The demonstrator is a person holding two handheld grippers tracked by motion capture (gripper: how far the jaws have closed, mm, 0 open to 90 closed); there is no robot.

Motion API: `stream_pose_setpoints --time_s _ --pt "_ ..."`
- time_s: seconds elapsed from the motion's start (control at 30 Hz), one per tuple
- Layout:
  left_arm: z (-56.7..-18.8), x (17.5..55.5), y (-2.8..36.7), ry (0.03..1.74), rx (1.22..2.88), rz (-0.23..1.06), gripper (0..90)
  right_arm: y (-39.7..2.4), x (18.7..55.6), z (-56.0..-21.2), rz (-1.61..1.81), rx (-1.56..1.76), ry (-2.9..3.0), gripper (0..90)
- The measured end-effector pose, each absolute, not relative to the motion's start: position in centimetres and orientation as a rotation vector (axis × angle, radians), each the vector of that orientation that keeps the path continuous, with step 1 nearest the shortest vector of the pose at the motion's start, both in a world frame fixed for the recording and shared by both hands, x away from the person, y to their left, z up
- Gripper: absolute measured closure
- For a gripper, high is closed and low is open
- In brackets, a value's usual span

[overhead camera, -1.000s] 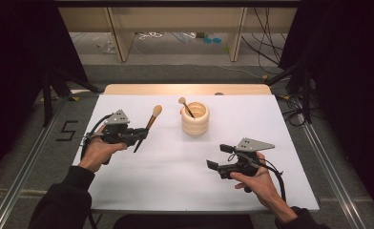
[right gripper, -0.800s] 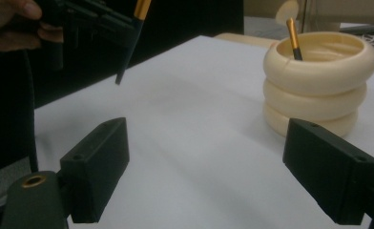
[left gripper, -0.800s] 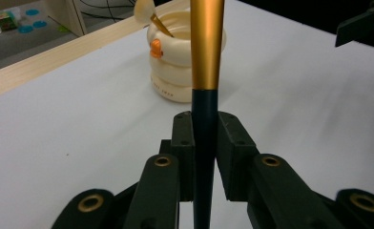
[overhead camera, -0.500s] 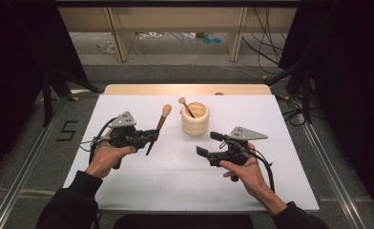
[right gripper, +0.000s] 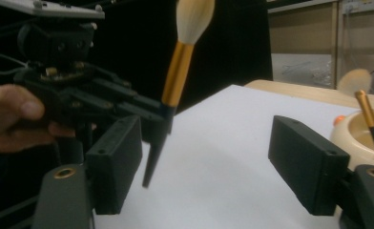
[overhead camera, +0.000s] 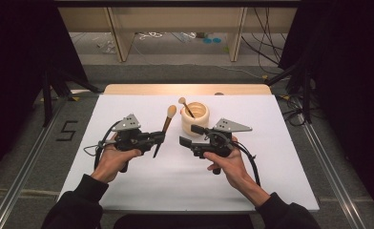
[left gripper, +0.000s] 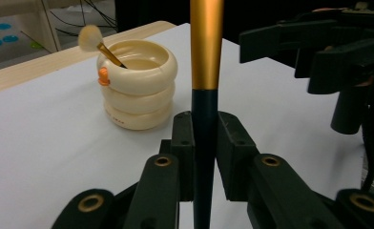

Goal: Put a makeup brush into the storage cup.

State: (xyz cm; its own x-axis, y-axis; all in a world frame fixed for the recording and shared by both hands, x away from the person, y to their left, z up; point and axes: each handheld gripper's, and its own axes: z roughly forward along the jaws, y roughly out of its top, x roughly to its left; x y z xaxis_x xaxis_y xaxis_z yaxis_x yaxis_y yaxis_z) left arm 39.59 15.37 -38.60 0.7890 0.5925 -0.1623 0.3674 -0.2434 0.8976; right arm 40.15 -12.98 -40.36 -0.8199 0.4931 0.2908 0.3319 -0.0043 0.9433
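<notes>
Nearest the person, two hands in dark sleeves reach over the white table surface [overhead camera: 142, 191], each holding a black two-jaw gripper. The left gripper [overhead camera: 159, 138] is clenched on a make-up brush with a dark tapered handle, gold ferrule and pale bristle head [overhead camera: 165, 128]; in the left gripper view the jaws press the dark handle from both sides, just below the gold section [left gripper: 206, 43], and the brush stands nearly upright, its tip clear of the table in the right gripper view. The right gripper [overhead camera: 186, 139] faces it across a small gap with its jaws spread wide and holding nothing; in its own view the brush [right gripper: 175, 76] hangs between and beyond the two black pads. Just beyond the grippers sits a cream ribbed round holder [overhead camera: 195, 118], with a second, smaller gold-handled brush [overhead camera: 185, 106] leaning inside it; a small orange spot shows on its side in the left gripper view. Farther off lie the wooden table edge [overhead camera: 185, 88] and a floor strewn with cables. Judging from the layout, the step in hand looks like either a hand-over of the brush to the right gripper or its carrying to the holder. A hand-over would call for closing the right jaws on the handle before the left lets go; placing would call for lifting the brush over the holder's rim.
</notes>
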Motion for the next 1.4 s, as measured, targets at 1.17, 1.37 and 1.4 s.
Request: stream_pose_setpoints --time_s 1.17,1.37,1.4 --pt "-38.6 38.7 13.7 0.689 1.828 0.227 78.1 -10.3 41.3 -40.2 2.134 0.920 2.128 65.8" --pt "-38.6 38.6 13.6 0.682 1.828 0.236 78.1 -10.3 41.4 -40.4 2.142 0.897 2.125 71.9" --pt "-38.6 38.6 13.6 0.683 1.828 0.235 78.1 -10.3 41.3 -40.3 2.149 0.915 2.139 73.8"
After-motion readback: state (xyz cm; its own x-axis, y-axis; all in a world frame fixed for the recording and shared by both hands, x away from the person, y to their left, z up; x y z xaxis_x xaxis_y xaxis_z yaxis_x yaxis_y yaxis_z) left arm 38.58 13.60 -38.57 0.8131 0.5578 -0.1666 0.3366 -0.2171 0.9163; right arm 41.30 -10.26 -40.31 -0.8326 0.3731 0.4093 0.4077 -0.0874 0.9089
